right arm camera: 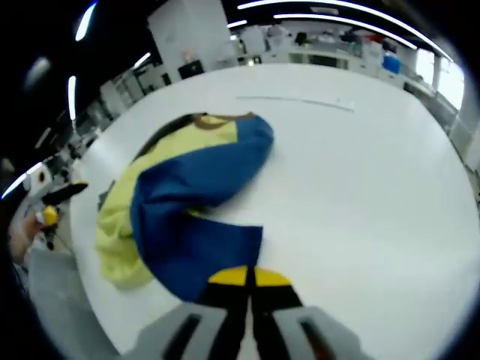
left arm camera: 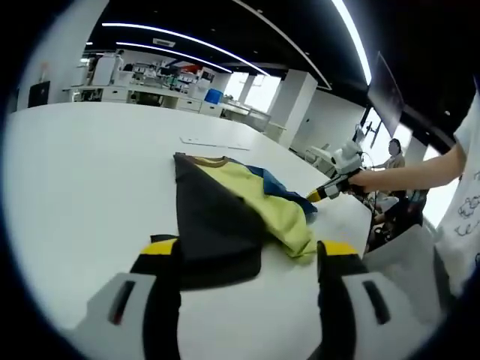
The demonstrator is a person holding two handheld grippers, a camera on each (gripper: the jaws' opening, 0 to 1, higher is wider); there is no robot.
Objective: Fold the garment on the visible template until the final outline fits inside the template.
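A soft, crumpled garment (left arm camera: 240,210) is seen lying on a broad, smooth white table (left arm camera: 82,172) in the left gripper view. It is made of limp fabric in three colour panels: a dark grey-black panel spread flat toward 6 o'clock, a pale yellow panel bunched in folds toward 3 o'clock, and a small blue strip showing at about 1 o'clock behind the yellow. A brownish ribbed collar is visible at the garment's far edge, toward 12 o'clock.

The left gripper (left arm camera: 244,262) is held with its two yellow-tipped black jaws spread wide apart, one at each side of the dark hem; the hem lies between them, and no cloth is seen pinched. At 3 o'clock in this view, the right gripper (left arm camera: 319,193) is seen at the garment's far side, held by a person's hand (left arm camera: 360,178).

In the right gripper view, the garment (right arm camera: 195,202) is shown with its blue panel draped in rounded folds over the yellow one, the yellow spilling out toward 8 o'clock. The right gripper (right arm camera: 247,277) is pressed closed, its yellow tips meeting on the near blue edge of the cloth, which is clamped between them. A thin, straight pale strip (right arm camera: 296,101) lies flat on the table (right arm camera: 375,195) toward 12 o'clock, well apart from the garment.
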